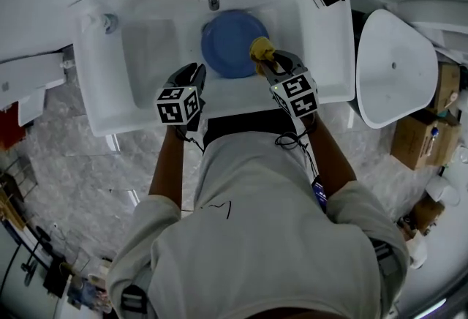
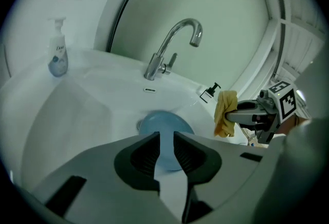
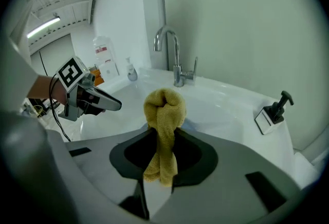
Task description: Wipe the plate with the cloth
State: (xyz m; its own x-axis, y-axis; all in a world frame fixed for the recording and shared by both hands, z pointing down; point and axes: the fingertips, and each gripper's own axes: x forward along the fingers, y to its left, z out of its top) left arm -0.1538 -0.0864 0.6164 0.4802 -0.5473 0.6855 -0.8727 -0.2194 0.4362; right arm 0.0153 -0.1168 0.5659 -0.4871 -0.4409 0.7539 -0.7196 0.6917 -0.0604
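- My right gripper (image 3: 162, 152) is clenched on the cloth (image 3: 163, 110). It is a mustard-yellow terry cloth, twisted into a rope between the fingers. A knot-like bunch stands above the fingertips and a short tail hangs down behind them.
- My left gripper (image 2: 165, 148) grips nothing. Its fingers stand a narrow gap apart with nothing between them.
- Through that gap, just beyond and below the left fingertips, I see the plate (image 2: 165, 124). It is round, plain blue, and lies flat in the bottom of the white sink (image 1: 102, 102).
- In the head view the cloth sits over the plate's right rim, just ahead of the right fingertips. I cannot tell whether the two touch.
- Past both sets of fingertips the chrome tap (image 2: 169, 48) rises at the back of the basin.
- A black pump dispenser (image 3: 272, 112) stands off to the right of the right fingers, and a soap bottle (image 2: 57, 56) stands far left of the left fingers.
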